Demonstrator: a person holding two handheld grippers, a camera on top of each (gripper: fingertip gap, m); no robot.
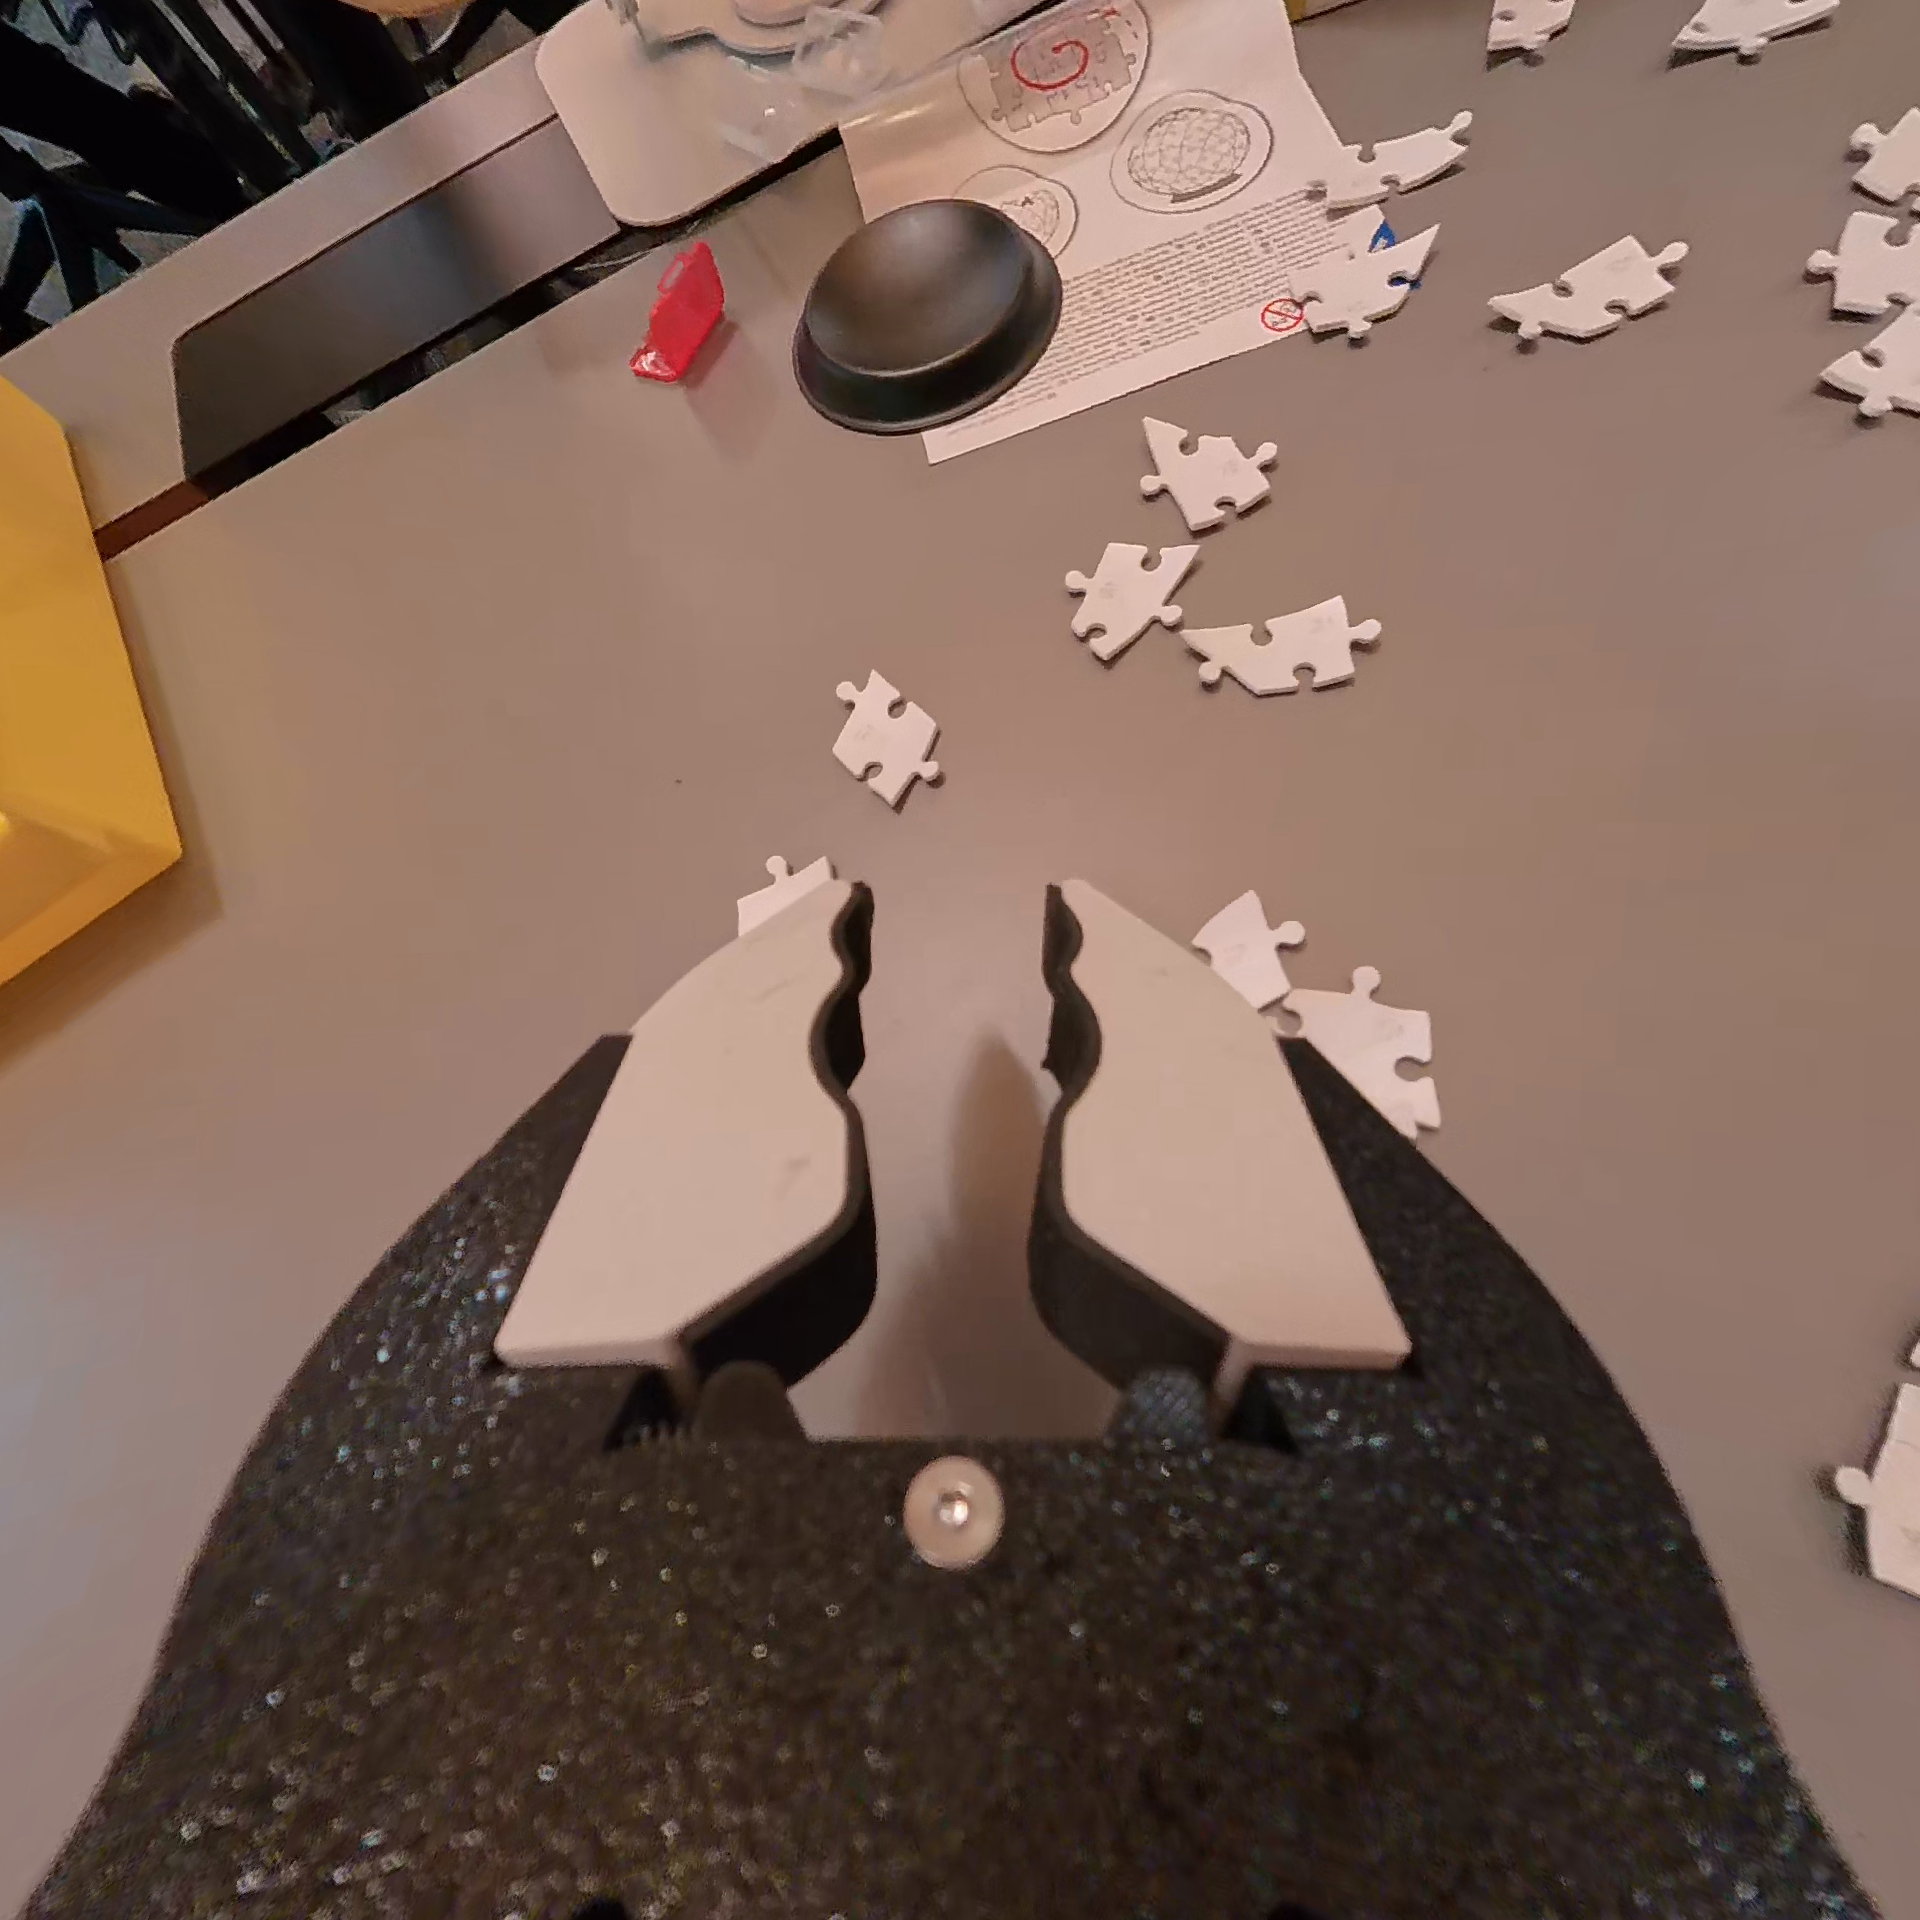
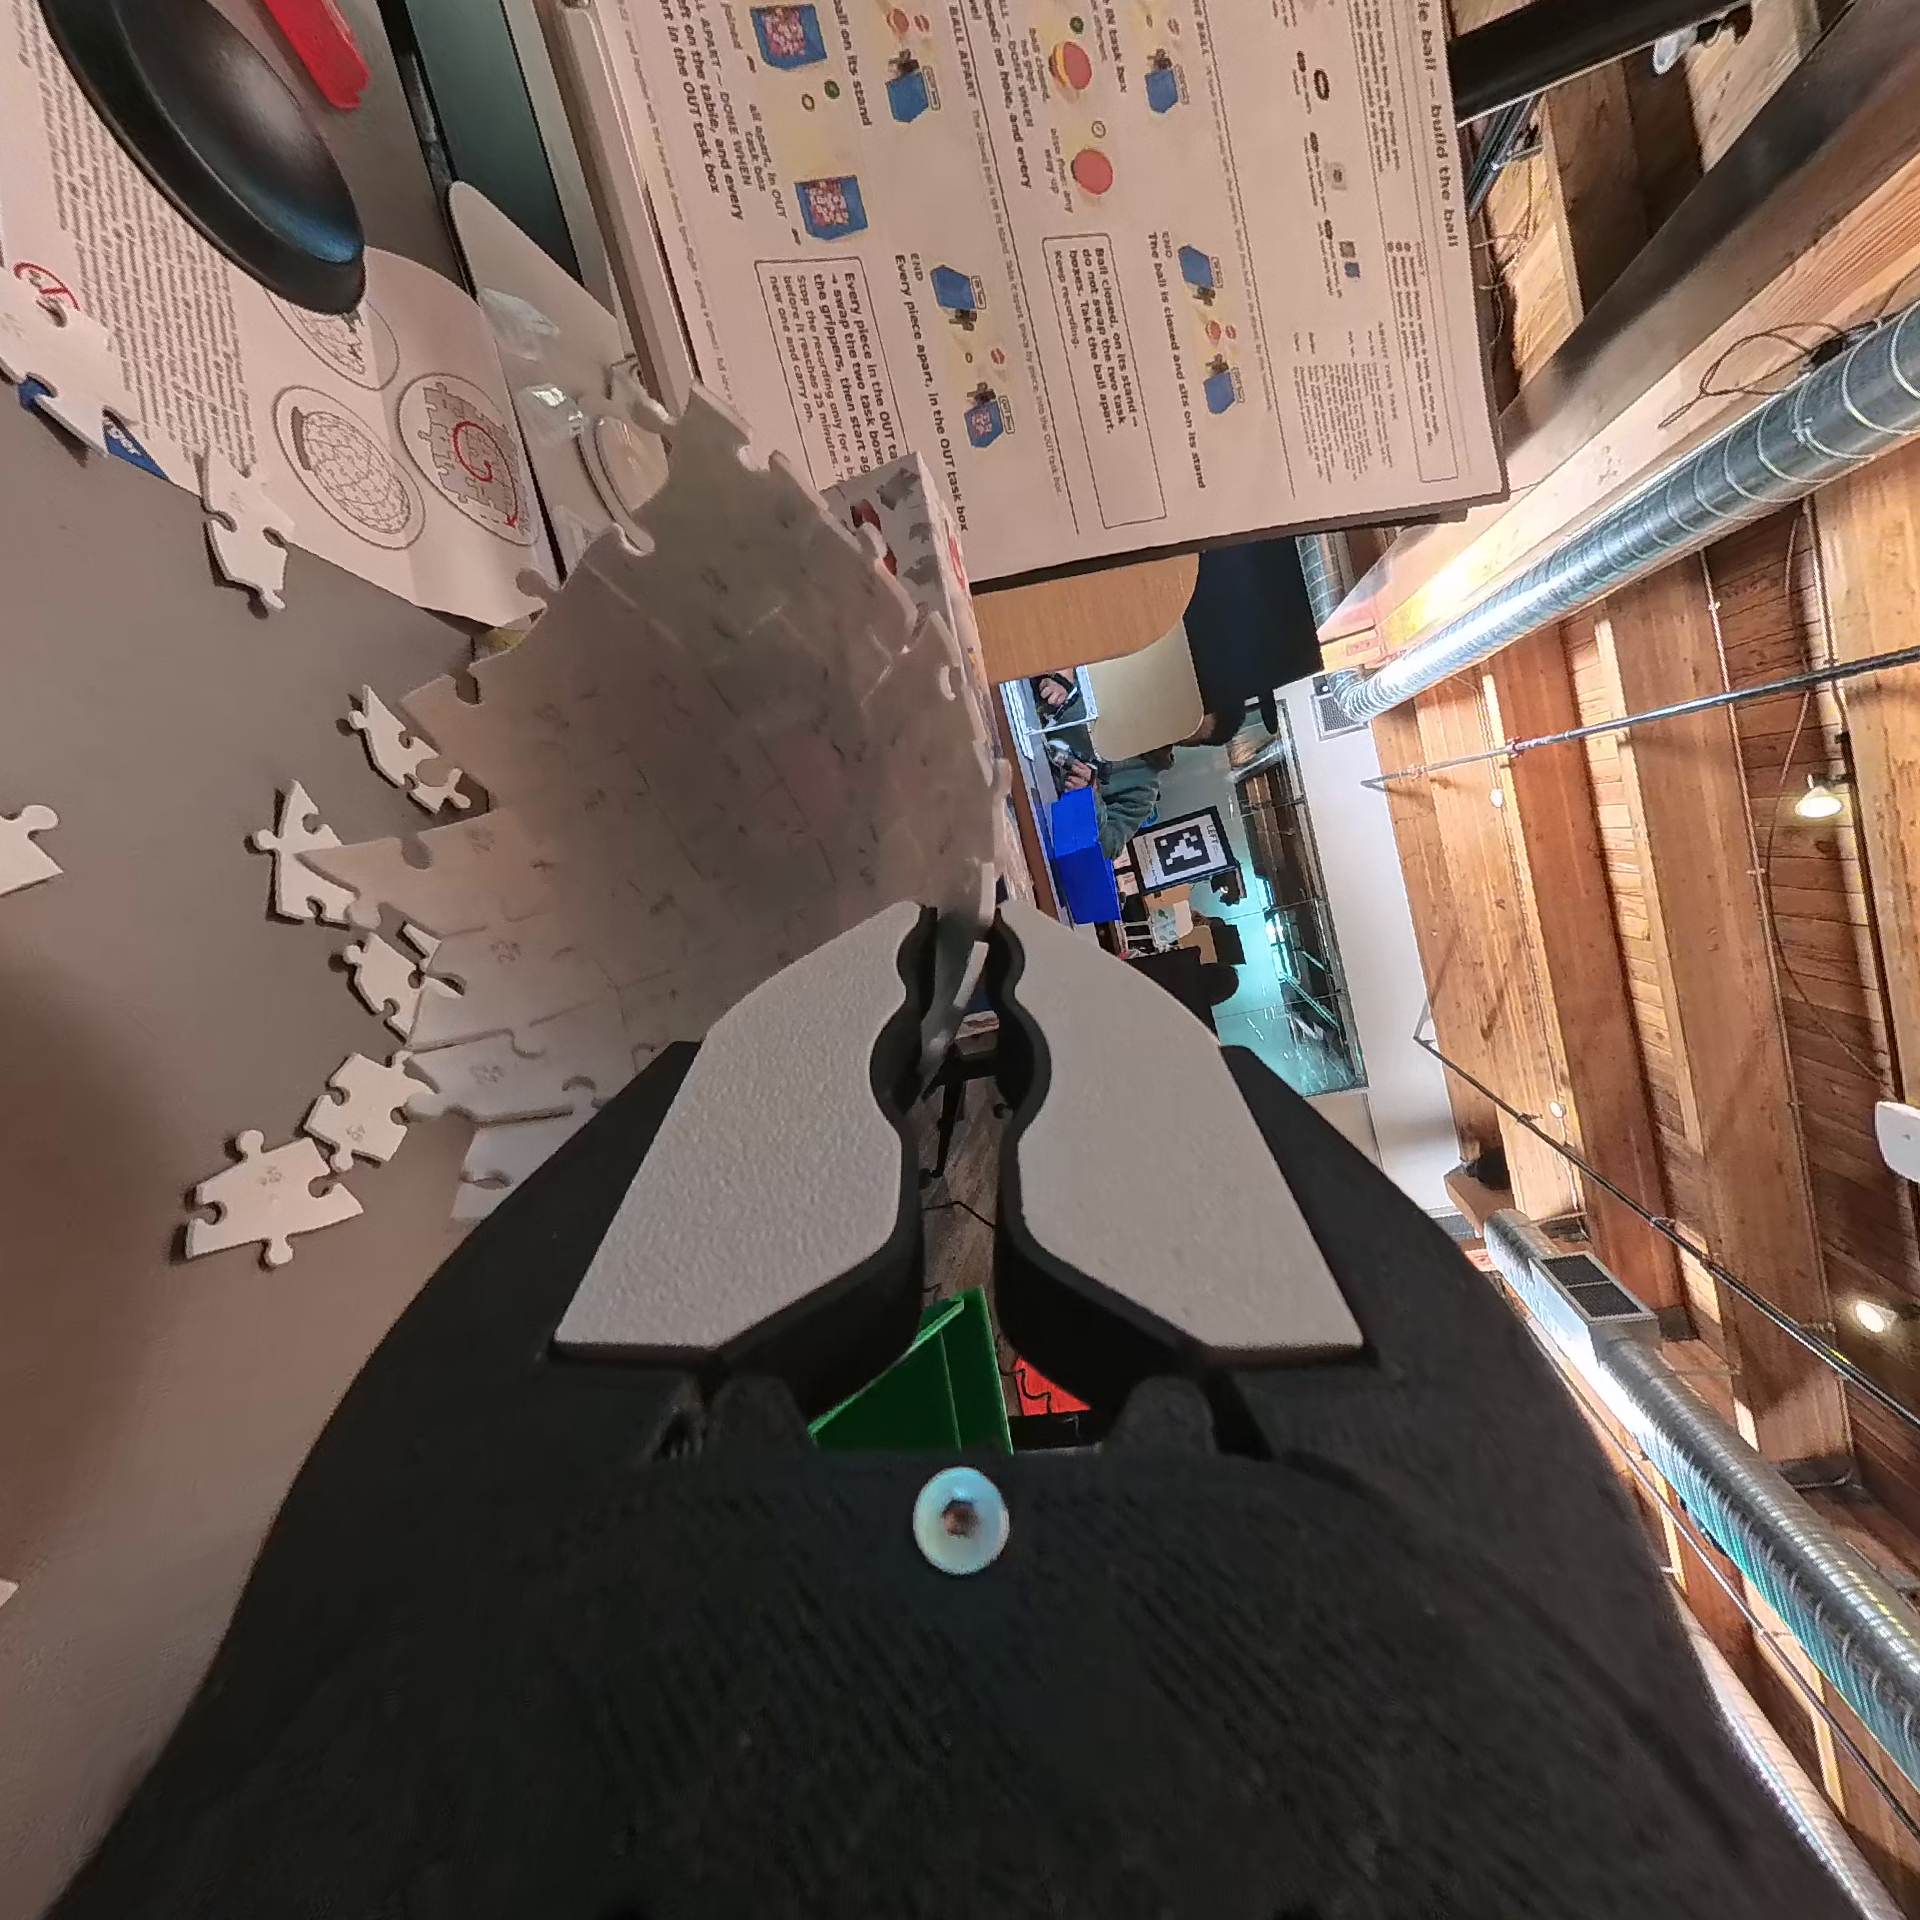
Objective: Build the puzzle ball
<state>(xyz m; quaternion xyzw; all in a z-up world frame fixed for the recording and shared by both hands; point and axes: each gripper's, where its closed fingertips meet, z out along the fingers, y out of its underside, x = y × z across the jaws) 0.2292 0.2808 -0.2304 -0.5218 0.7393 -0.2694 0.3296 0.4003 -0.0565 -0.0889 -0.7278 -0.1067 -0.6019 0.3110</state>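
Note:
My left gripper [image 1: 958, 902] is open and empty, pointing down at the grey table [image 1: 468, 727]. Bare table shows between its fingers. A white puzzle piece [image 1: 784, 885] pokes out from under its left fingertip, and two more [image 1: 1252, 943] lie just right of its right finger. Another loose piece [image 1: 886, 736] lies ahead of the tips. My right gripper [image 2: 958, 920] is shut on the rim of a curved, partly assembled white puzzle shell [image 2: 686, 790] that rests on the table. The shell's thin edge runs between the two pads.
A black round stand [image 1: 925, 312] sits on a printed sheet [image 1: 1164, 187], beside a small red item [image 1: 681, 312]. A yellow box [image 1: 62, 707] stands at the left edge. Several loose white pieces [image 1: 1283, 644] lie scattered to the right. A large instruction board [image 2: 1039, 229] stands behind. Some 40 centimetres of space lies between my two pairs of fingers. The right gripper is farther from the loose piece [image 1: 886, 736], some 40 centimetres, than the left, some 10 centimetres.

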